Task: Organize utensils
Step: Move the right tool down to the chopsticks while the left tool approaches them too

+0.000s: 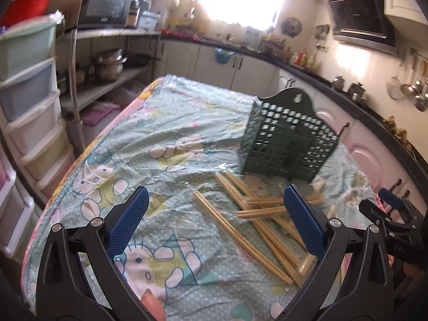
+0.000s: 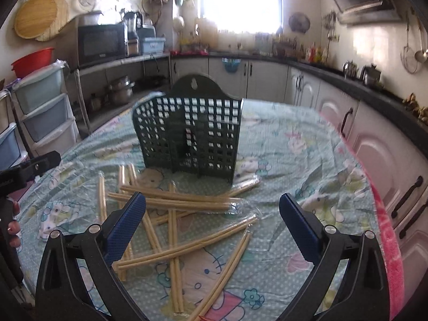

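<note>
Chopsticks (image 2: pixel 174 208) sprawl at 6 o'clock of caddy (image 2: pixel 190 139); left gripper (image 1: pixel 214 214) and right gripper (image 2: pixel 212 214) gape wide, empty

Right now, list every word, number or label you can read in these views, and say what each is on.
"045", uncertain: black body of the right tool, in the left wrist view.
White lettering on the left tool body: blurred, unreadable.
Microwave badge: too small.
Blue box label: blurred.
</note>
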`<control>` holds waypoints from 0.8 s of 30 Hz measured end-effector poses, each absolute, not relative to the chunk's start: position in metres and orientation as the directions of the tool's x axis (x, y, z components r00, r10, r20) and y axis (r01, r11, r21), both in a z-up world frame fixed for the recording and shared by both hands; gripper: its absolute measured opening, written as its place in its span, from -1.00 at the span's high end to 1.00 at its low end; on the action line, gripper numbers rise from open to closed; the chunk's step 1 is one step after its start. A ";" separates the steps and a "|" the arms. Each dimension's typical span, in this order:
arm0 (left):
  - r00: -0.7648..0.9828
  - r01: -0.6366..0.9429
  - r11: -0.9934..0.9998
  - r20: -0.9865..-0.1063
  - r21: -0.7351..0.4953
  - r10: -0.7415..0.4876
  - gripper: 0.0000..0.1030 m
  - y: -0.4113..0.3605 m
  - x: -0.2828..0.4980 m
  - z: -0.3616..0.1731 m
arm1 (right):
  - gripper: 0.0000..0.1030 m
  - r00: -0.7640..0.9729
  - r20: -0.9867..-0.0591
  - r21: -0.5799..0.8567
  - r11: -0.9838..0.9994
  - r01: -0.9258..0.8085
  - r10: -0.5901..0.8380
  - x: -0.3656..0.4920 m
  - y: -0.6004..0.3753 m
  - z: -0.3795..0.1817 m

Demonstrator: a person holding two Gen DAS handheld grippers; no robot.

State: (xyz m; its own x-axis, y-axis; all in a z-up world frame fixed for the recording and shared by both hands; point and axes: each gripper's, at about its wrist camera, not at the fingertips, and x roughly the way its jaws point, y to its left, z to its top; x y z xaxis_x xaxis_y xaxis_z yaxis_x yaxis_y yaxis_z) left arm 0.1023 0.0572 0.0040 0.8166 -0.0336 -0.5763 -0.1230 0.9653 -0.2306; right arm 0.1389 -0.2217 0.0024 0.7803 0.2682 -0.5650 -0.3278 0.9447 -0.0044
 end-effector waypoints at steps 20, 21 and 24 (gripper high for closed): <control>0.620 -0.187 0.885 -0.750 -0.425 -0.230 -0.16 0.095 0.184 -0.057 | 0.20 0.548 -0.770 0.159 0.931 -0.330 0.326 0.219 -0.239 -0.049; 0.612 -0.189 0.878 -0.752 -0.439 -0.245 -0.12 0.096 0.186 -0.061 | 0.21 0.541 -0.774 0.167 0.930 -0.327 0.329 0.221 -0.240 -0.051; 0.596 -0.196 0.862 -0.755 -0.468 -0.274 -0.08 0.100 0.191 -0.069 | 0.21 0.520 -0.780 0.200 0.926 -0.320 0.348 0.227 -0.243 -0.055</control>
State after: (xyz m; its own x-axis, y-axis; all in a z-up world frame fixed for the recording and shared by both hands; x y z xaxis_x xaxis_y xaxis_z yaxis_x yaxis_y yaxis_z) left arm 0.1905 0.0997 -0.0686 0.5962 -0.2741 -0.7546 -0.1955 0.8621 -0.4676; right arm 0.2274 -0.2425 -0.0547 0.5200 0.3478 -0.7802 -0.3195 0.9262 0.2000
